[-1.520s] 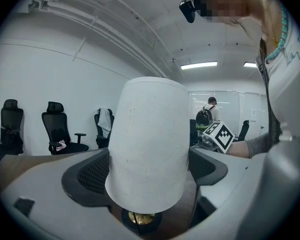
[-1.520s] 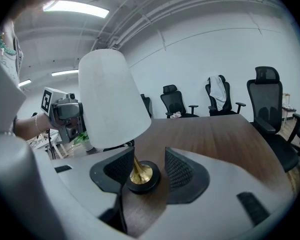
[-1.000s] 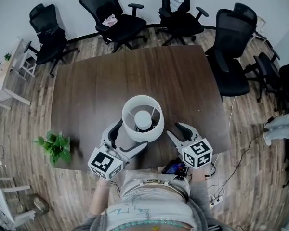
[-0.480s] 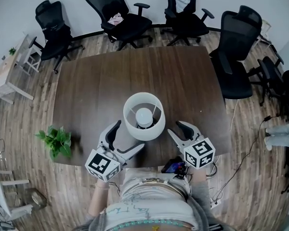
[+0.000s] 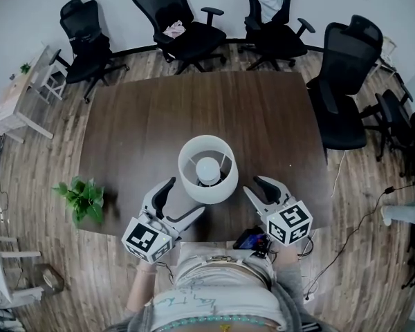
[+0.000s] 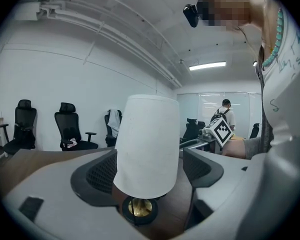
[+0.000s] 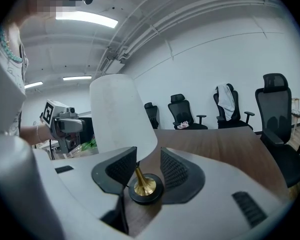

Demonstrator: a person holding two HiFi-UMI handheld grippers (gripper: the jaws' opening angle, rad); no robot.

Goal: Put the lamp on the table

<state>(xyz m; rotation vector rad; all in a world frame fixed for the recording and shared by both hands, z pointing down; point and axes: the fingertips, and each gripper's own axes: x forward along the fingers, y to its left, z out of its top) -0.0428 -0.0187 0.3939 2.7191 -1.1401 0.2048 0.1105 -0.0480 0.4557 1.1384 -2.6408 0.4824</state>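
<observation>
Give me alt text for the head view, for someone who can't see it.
A white-shaded lamp stands on a dark wooden table close to the person, between the open left claw and right claw, which aim at it without gripping; both have just been closing a little. A potted plant sits at the table's near-left corner, black office chairs beyond.

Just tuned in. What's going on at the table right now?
A person stands at the near edge of the dark table with a gripper in each hand. The white-shaded lamp stands upright on the table on its own base. The left gripper and the right gripper flank it with fingers apart. Both have just been closing a little, but the lamp sits just ahead of their tips and is not clamped. The lamp looks already placed.
</observation>
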